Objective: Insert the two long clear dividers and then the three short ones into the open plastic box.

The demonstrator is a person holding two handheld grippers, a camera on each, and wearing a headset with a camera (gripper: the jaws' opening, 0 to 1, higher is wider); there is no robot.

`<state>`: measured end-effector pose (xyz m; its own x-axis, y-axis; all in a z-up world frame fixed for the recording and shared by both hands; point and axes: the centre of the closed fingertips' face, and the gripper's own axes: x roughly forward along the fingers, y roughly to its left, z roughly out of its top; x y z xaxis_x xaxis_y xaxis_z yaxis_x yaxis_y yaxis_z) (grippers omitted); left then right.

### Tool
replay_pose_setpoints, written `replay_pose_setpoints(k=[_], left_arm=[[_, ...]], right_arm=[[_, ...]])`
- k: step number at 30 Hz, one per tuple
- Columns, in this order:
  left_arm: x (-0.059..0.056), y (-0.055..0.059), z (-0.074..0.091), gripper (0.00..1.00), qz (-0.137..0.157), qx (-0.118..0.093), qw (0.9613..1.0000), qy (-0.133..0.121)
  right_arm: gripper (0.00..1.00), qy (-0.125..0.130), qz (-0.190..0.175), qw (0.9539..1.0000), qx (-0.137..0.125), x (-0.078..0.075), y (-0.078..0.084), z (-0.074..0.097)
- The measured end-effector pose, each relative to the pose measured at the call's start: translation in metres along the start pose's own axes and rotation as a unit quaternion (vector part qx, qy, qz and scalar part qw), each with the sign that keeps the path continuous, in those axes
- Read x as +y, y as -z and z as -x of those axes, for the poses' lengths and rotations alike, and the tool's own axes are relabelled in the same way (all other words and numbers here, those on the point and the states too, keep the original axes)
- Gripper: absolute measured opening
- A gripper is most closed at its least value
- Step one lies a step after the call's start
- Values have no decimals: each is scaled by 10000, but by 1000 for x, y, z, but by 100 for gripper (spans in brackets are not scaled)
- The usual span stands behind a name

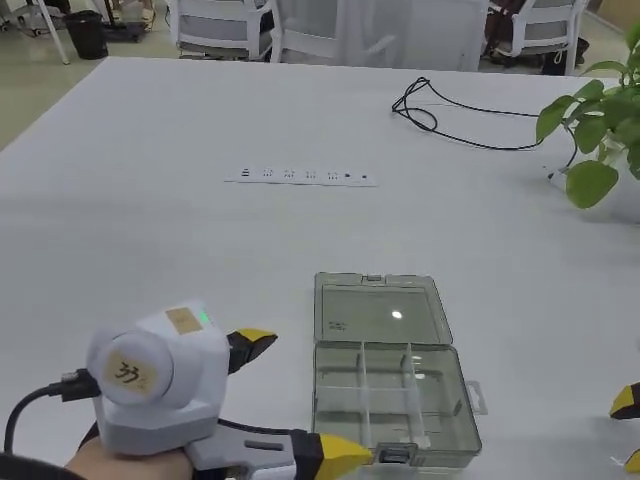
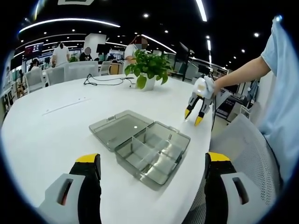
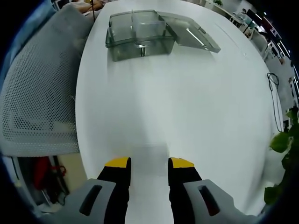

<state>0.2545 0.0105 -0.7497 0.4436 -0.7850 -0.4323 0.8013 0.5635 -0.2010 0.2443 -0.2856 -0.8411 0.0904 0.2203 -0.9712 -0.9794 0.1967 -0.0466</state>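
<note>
The white bench (image 1: pixel 300 120) carries the open plastic box (image 1: pixel 350 305) near its front edge, lid laid flat back and clear dividers (image 1: pixel 362 385) standing in the tray, with the left gripper (image 1: pixel 300 396) just beside it, jaws wide apart and empty, and the right gripper (image 3: pixel 149 162) well apart from it, jaws slightly apart and empty.

White table (image 1: pixel 150 130), office chairs (image 1: pixel 225 25) behind

The left gripper (image 1: pixel 308 395) is housed in white-grey plastic — black jaws tipped yellow, black cable (image 1: pixel 30 401) fitted — and a light-blue short sleeve (image 2: pixel 286 84) is worn.
</note>
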Motion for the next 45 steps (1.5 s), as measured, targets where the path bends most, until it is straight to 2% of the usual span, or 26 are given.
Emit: replay_pose_setpoints(k=[7, 11, 13, 19, 23, 26, 30, 31, 33, 37, 40, 41, 43, 45], left_arm=[[-1, -1, -2, 93, 85, -20, 10000, 18], [-2, -2, -6, 93, 185, -34, 9998, 57], [-3, -2, -7, 92, 225, -46, 9997, 78], [-12, -4, -13, 91, 554, -70, 9980, 311], [-16, -6, -15, 87, 690, -64, 9967, 421], [-17, -12, -18, 83, 883, -148, 9949, 468], [-18, -18, -24, 79, 1239, -175, 9905, 577], [-20, -22, -26, 78, 1381, -241, 9880, 649], [-20, -24, -30, 76, 1653, -240, 9837, 673], [-24, -31, -37, 70, 1870, -254, 9786, 818], [-26, -37, -42, 65, 2155, -312, 9716, 923], [-27, -37, -43, 64, 2185, -309, 9709, 933], [-29, -39, -45, 61, 2338, -302, 9669, 980], [-31, -40, -48, 56, 2553, -266, 9607, 1061]], right_arm=[[32, 203, 17, 9996, -196, -6, -19, 11], [32, 361, 101, 9981, -490, -9, -42, 22], [32, 431, 157, 9973, -570, -13, -45, 15], [32, 635, 232, 9923, -1033, -14, -86, 35], [32, 759, 361, 9887, -1243, -14, -109, 46], [32, 865, 480, 9851, -1405, -16, -126, 52], [32, 1002, 643, 9806, -1560, -23, -143, 56], [32, 1027, 699, 9793, -1599, -24, -149, 58], [32, 1059, 760, 9773, -1672, -22, -159, 62], [32, 1068, 955, 9725, -1839, -17, -181, 67], [32, 1076, 1070, 9687, -1967, -11, -196, 71], [32, 1063, 1089, 9679, -2002, -9, -200, 72], [32, 1079, 1164, 9656, -2059, -7, -208, 72], [32, 1099, 1227, 9636, -2104, -5, -215, 71]])
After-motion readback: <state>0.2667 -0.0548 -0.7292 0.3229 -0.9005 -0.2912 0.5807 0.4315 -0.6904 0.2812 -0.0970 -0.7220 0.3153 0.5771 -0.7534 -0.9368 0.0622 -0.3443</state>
